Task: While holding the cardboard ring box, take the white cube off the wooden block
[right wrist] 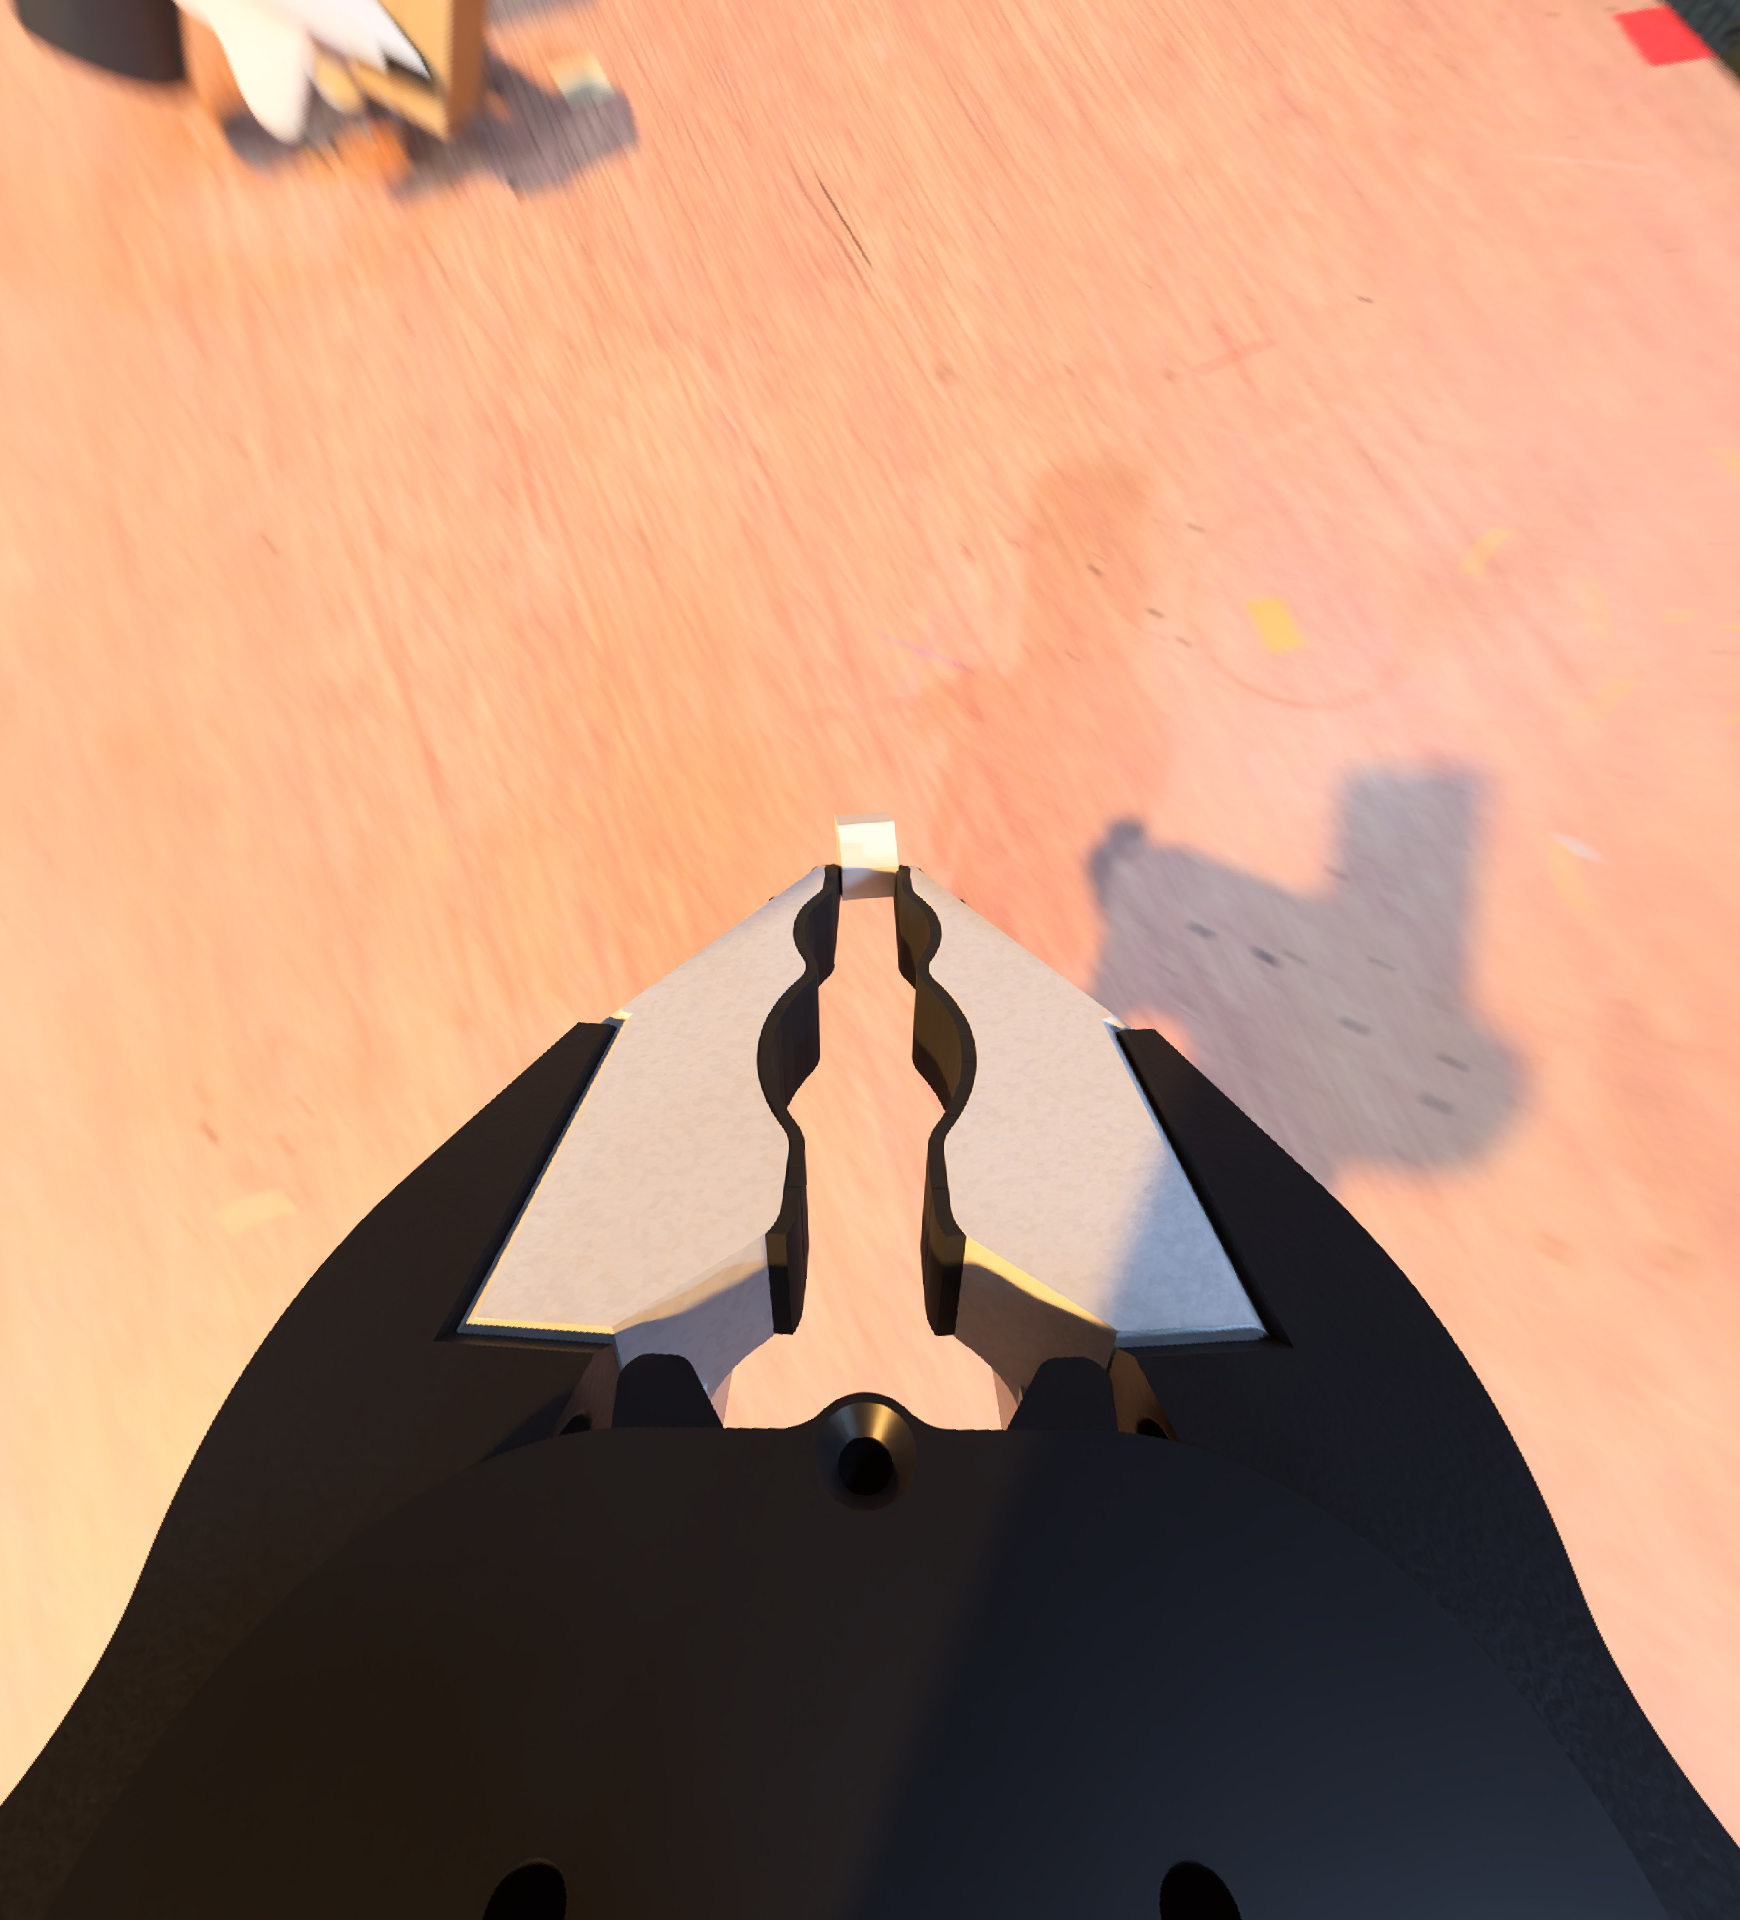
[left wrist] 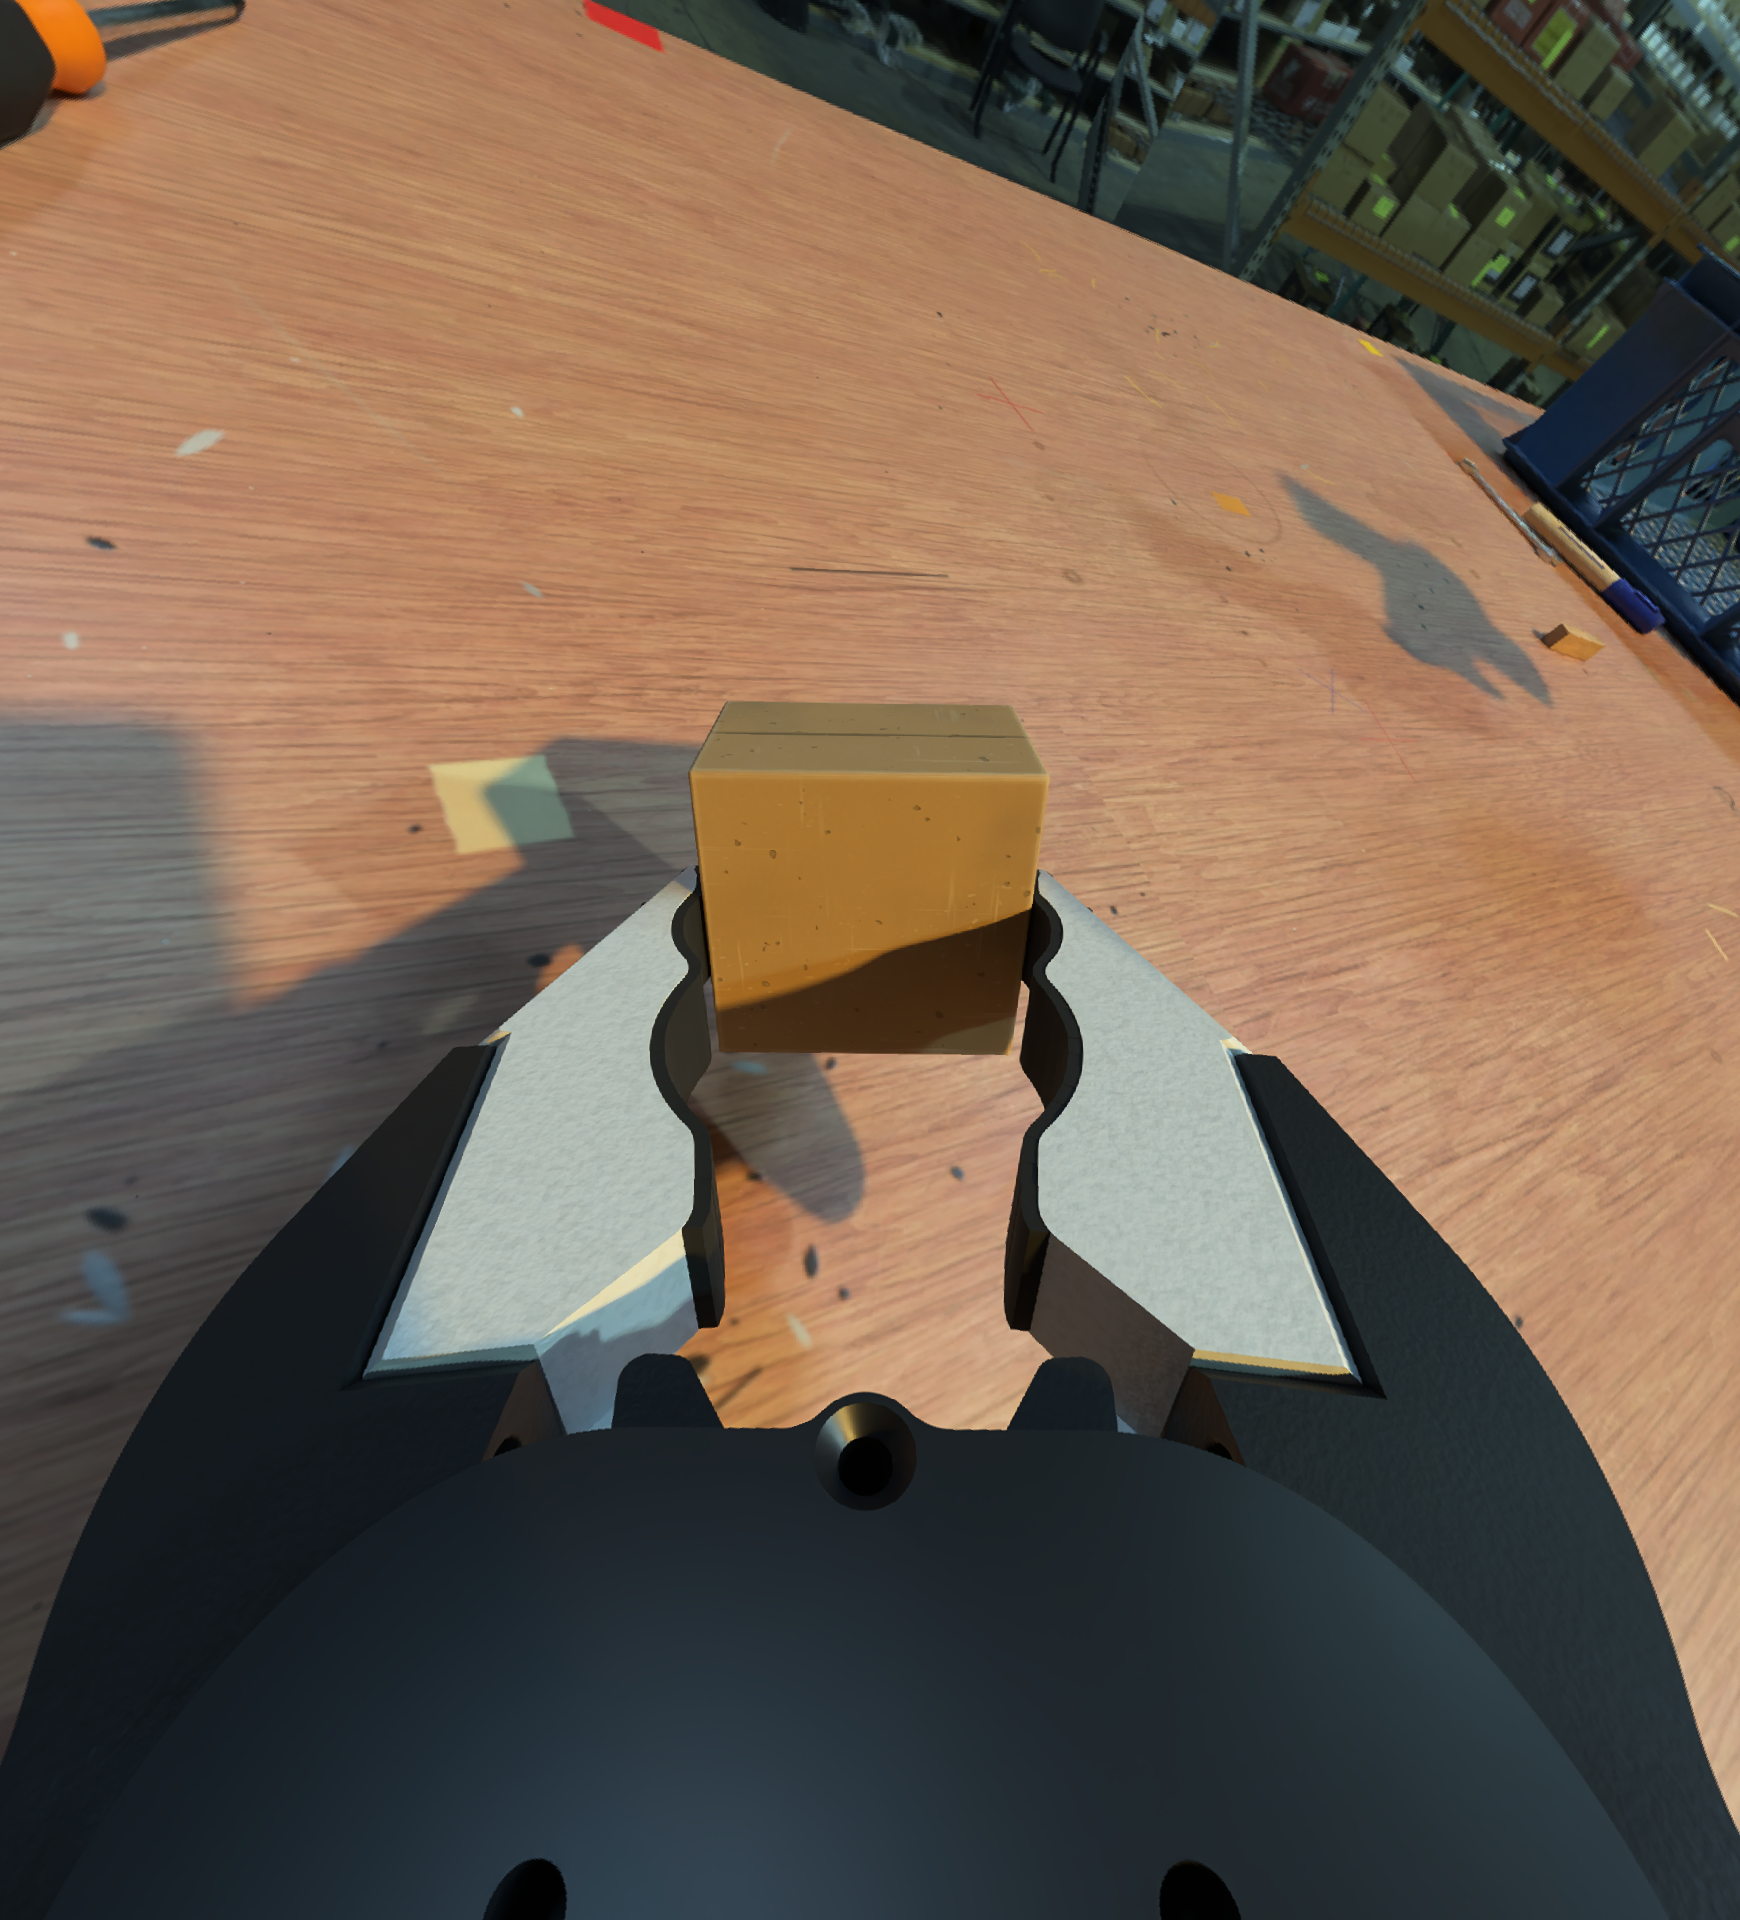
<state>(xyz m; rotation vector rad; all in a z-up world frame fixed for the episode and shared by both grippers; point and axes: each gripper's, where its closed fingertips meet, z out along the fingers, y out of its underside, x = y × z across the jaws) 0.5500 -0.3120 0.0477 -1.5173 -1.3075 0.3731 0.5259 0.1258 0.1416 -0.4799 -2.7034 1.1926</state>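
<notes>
My left gripper (left wrist: pixel 866 896) is shut on the tan cardboard ring box (left wrist: pixel 866 810), gripping its lower sides; its shadow falls on the wooden table (left wrist: pixel 533 416) beneath it. My right gripper (right wrist: pixel 866 889) is shut on the small white cube (right wrist: pixel 866 842) at its fingertips, above the table, and its view is blurred. A small wooden block (left wrist: pixel 1572 641) lies at the far right of the left wrist view with nothing on it. The left gripper with the box (right wrist: pixel 445 73) shows at the top left of the right wrist view.
A dark blue mesh crate (left wrist: pixel 1697 520) stands at the right table edge with a pencil-like tool (left wrist: pixel 1583 561) beside it. A black and orange object (left wrist: pixel 4 62) lies at the far left. A pale tape patch (left wrist: pixel 499 802) is left of the box. Warehouse shelves (left wrist: pixel 1468 156) lie beyond the table.
</notes>
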